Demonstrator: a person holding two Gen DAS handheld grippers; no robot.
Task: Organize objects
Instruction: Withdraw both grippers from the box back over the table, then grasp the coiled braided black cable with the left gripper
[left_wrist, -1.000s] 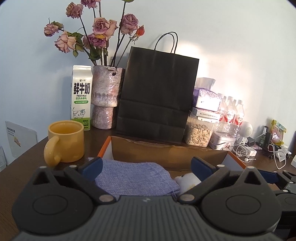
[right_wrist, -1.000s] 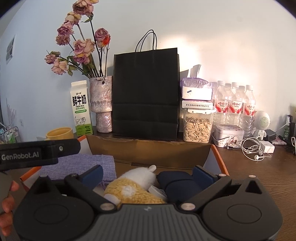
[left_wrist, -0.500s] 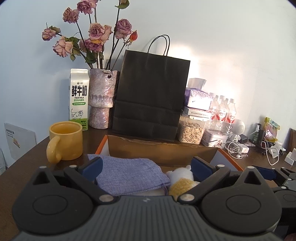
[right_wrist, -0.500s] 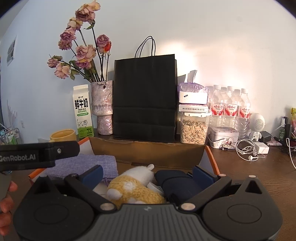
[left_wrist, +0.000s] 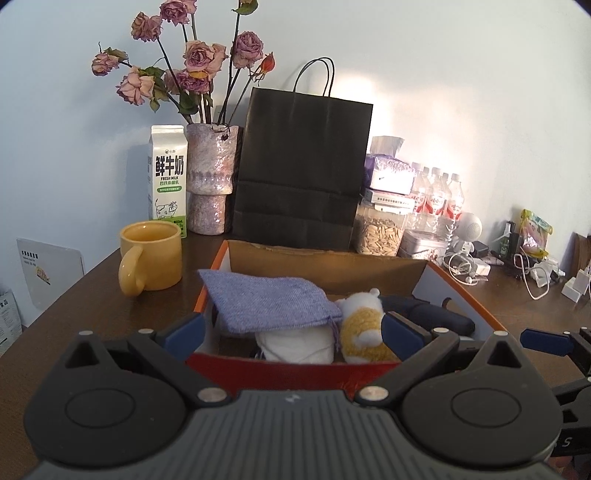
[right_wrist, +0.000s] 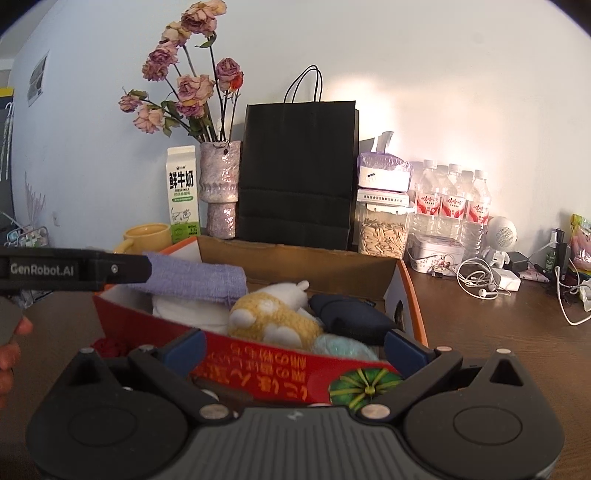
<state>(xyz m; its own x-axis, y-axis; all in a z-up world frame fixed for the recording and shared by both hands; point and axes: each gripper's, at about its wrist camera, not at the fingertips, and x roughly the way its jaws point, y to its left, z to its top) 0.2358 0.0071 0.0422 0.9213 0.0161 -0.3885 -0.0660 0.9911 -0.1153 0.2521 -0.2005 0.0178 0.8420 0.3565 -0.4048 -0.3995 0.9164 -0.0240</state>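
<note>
An open cardboard box (left_wrist: 325, 266) with orange edges and a red front wall (right_wrist: 258, 358) stands on the brown table. In it lie a blue-purple cloth pouch (left_wrist: 266, 302) (right_wrist: 195, 275), a yellow and white plush toy (left_wrist: 364, 321) (right_wrist: 273, 314), a dark navy item (left_wrist: 428, 314) (right_wrist: 351, 314) and a pale blue fluffy thing (right_wrist: 343, 349). A white bundle (left_wrist: 295, 341) sits under the pouch. My left gripper (left_wrist: 291, 334) hangs open just in front of the box, holding nothing. My right gripper (right_wrist: 293, 349) is open too, at the box's front wall, beside the left one.
A yellow mug (left_wrist: 151, 254) stands left of the box. Behind it are a milk carton (left_wrist: 168, 177), a vase of dried roses (left_wrist: 210, 184), a black paper bag (left_wrist: 303, 177), a seed jar (left_wrist: 380, 232) and water bottles (right_wrist: 450, 206). Cables and chargers (right_wrist: 487, 280) lie at the right.
Both grippers have drawn back from over the box, so its red front wall now shows. The things in the box lie as before.
</note>
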